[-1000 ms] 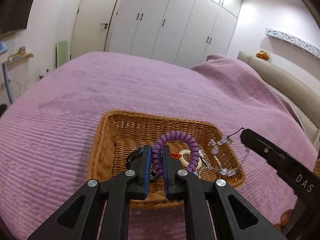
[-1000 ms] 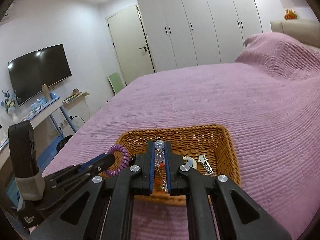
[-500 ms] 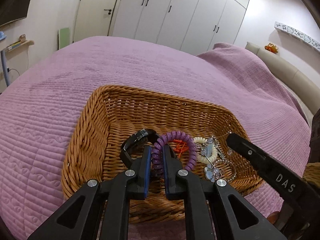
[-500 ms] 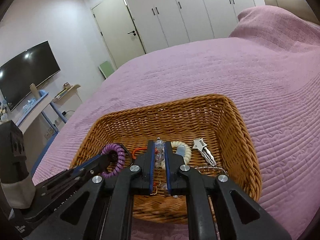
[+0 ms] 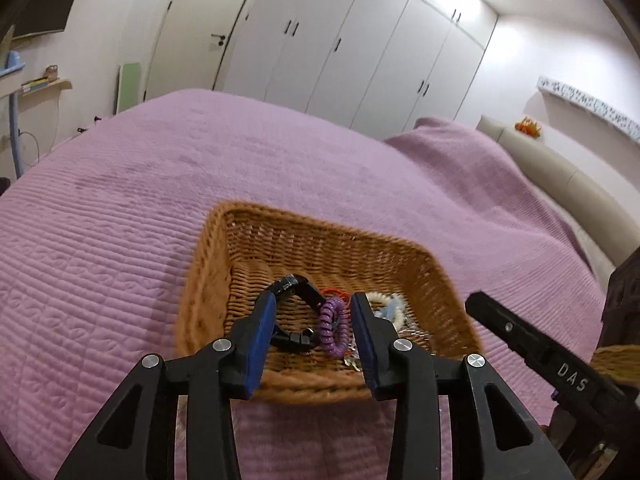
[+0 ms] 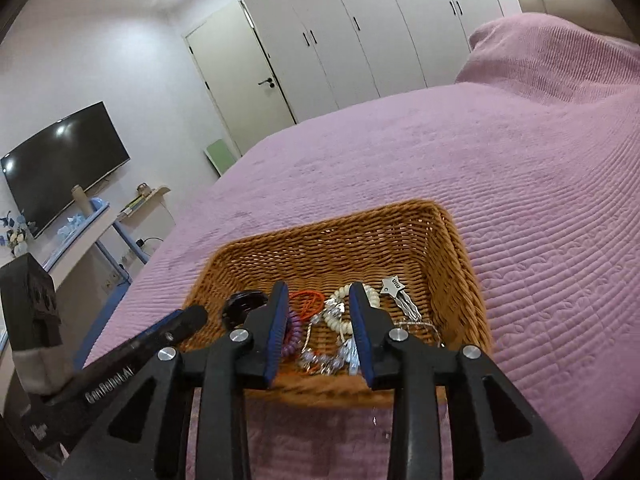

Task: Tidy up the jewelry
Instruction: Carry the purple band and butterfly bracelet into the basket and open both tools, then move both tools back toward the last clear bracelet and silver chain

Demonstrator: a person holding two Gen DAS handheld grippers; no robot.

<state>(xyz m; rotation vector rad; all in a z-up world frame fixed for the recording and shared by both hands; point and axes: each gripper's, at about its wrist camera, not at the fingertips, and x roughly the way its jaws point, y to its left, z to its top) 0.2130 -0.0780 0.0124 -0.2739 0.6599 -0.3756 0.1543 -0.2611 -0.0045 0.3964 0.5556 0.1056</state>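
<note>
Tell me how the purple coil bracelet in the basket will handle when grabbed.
The purple coil bracelet looks like springy plastic, so it probably squashes and stretches. It seems light. Its loops may snag the black bracelet alongside.

Purple quilted bedspread [image 6: 520, 200] fills the foreground — white wardrobe doors [image 5: 360, 52] line the far wall, a dark television [image 6: 64, 164] hangs beside them, and a small orange toy [image 5: 529, 125] perches on the beige headboard [image 5: 560, 176].

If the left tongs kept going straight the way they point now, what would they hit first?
Probably the purple coil bracelet in the wicker basket, right between the open left tongs; depth is unclear.
</note>
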